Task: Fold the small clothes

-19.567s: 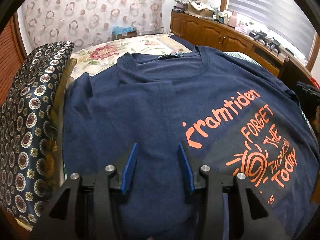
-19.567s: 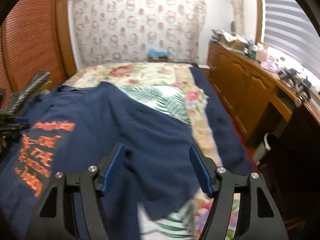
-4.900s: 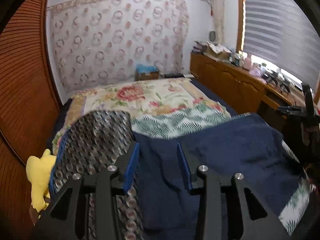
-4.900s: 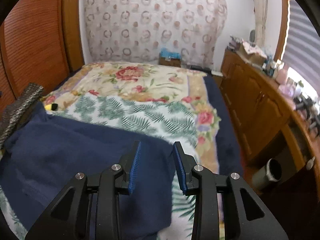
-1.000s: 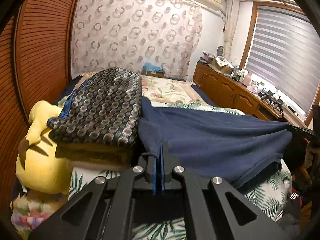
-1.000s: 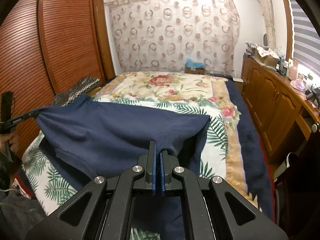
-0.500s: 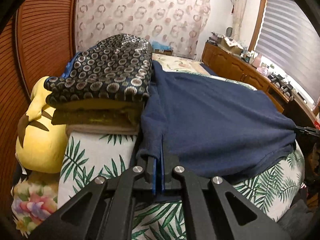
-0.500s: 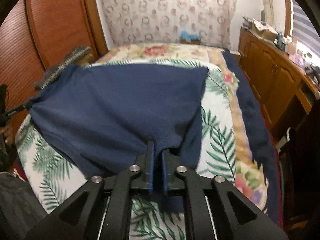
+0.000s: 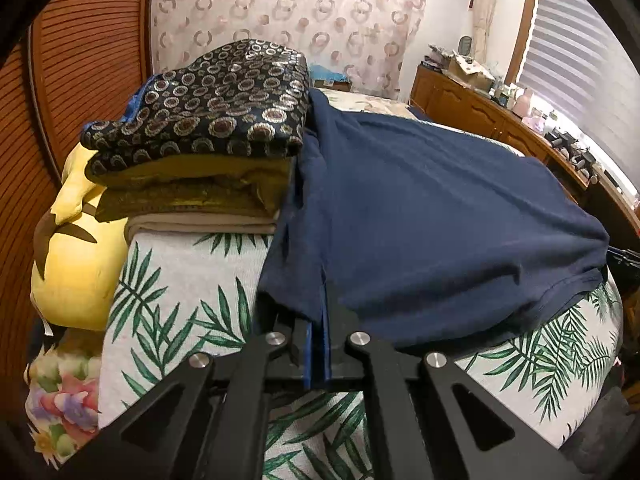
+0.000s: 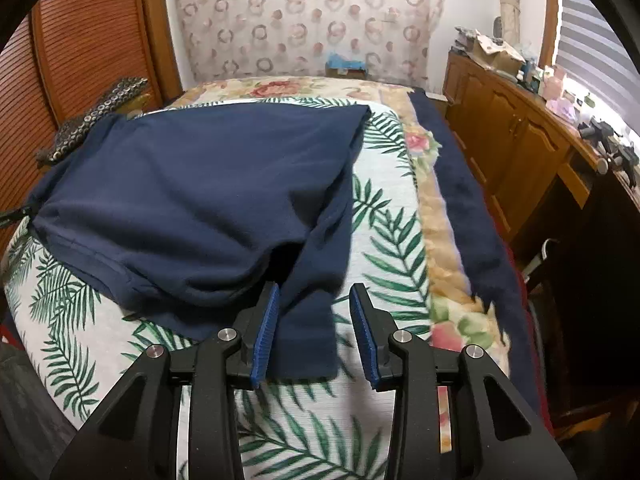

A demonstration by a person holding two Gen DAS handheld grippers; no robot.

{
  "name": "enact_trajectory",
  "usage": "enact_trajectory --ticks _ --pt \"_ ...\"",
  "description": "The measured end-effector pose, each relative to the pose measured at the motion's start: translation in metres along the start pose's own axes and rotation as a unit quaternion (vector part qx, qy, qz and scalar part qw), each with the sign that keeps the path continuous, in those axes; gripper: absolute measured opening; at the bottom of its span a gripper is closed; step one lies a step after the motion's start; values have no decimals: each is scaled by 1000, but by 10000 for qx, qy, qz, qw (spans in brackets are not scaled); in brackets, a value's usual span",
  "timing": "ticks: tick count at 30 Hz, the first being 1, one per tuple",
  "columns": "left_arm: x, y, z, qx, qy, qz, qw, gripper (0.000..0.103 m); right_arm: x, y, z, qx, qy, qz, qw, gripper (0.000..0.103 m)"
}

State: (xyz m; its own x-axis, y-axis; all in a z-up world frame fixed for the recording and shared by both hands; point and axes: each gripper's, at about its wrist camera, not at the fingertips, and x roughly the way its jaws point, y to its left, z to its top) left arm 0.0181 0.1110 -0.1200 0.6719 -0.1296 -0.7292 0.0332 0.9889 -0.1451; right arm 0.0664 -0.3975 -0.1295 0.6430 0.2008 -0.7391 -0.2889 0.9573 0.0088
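Shirt lies folded on the bed, its corner pinched in the left claw, right claw gaping, empty.

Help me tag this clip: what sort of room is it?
Most likely a bedroom: a bed with a leaf-print cover, folded bedding stacked beside the navy shirt, and a cluttered wooden dresser.

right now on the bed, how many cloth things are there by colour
navy t-shirt: 1
dark ring-patterned folded cloth: 1
mustard folded cloth: 1
beige folded cloth: 1
yellow plush: 1
palm-leaf blanket: 1
floral blanket: 1
total: 7
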Motion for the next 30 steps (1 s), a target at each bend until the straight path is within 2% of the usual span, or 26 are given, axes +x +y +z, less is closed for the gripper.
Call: enact_trajectory --ticks 7,12,14,20,22,30 --pt "3 -2 -2 -6 27 50 10000 2 12 8 -5 -101 117 -7 9999 38" --pt "5 -2 0 3 40 57 10000 3 12 -2 -6 36 37 -76 10000 6" --pt "5 -1 0 -1 41 54 10000 3 7 -8 -8 109 -5 -34 9999 3" --pt "7 0 1 -30 48 55 10000 4 -6 -41 -14 703 9 -347 9969 2" --pt "7 0 1 -35 52 58 10000 4 -10 -50 -15 866 -28 -272 9959 2" --pt "8 0 1 -5 54 65 10000 6 -24 -34 2 440 -335 -799 9953 4"
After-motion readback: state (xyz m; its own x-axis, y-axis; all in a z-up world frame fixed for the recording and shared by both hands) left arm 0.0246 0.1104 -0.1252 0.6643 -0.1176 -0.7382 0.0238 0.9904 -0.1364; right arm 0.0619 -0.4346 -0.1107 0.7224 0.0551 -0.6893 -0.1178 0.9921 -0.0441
